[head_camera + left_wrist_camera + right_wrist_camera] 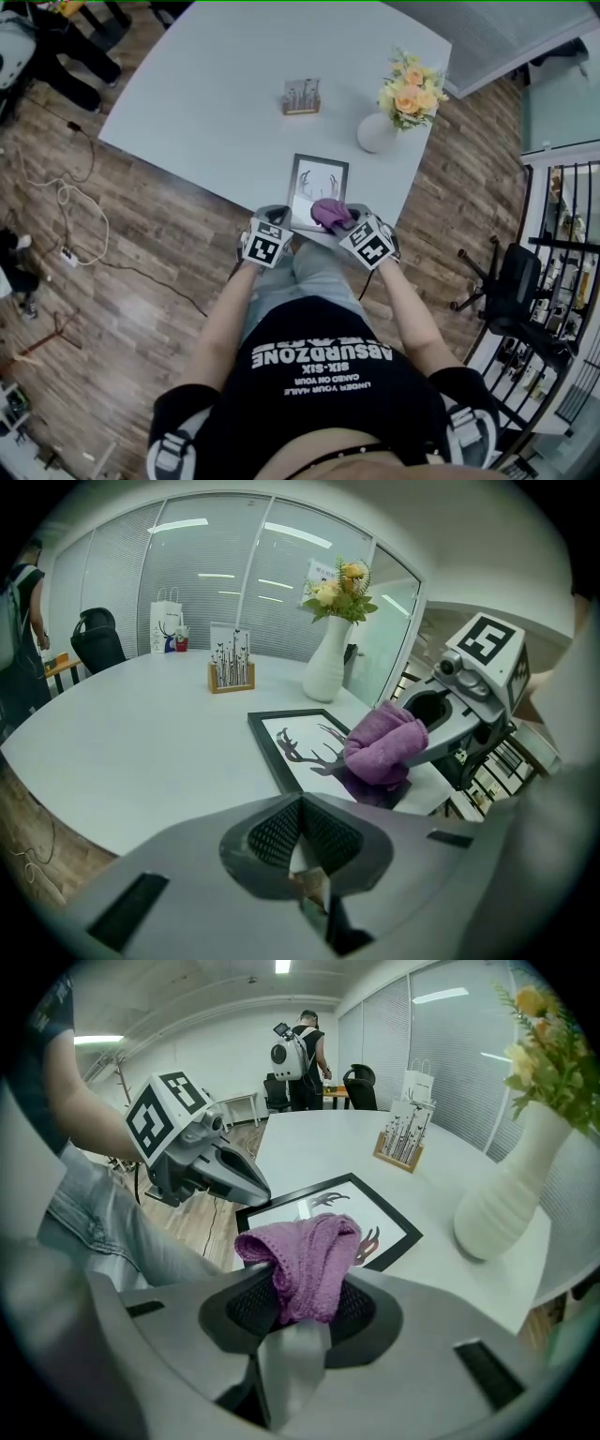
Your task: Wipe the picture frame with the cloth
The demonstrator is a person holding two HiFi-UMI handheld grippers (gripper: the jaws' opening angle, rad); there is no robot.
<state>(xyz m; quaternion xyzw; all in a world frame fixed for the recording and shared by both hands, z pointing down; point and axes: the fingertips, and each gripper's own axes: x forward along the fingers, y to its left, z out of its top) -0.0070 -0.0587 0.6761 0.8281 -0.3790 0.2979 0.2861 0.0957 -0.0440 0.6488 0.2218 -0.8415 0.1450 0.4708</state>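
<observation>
A black picture frame (315, 182) with a deer print lies flat near the front edge of the white table (216, 84). My right gripper (298, 1302) is shut on a bunched purple cloth (305, 1251), which it holds over the frame's near right corner (380, 747). My left gripper (300, 834) is shut with nothing between its pads. It hovers by the table's edge, just left of the frame's near corner (275, 217). In the right gripper view the left gripper (253, 1190) points at the frame (394, 1225) from the left.
A white vase of orange and yellow flowers (378, 131) stands behind the frame on the right. A small wooden card holder (302, 97) sits further back. A person with a backpack (298, 1049) stands far off. An office chair (511, 281) is at the right.
</observation>
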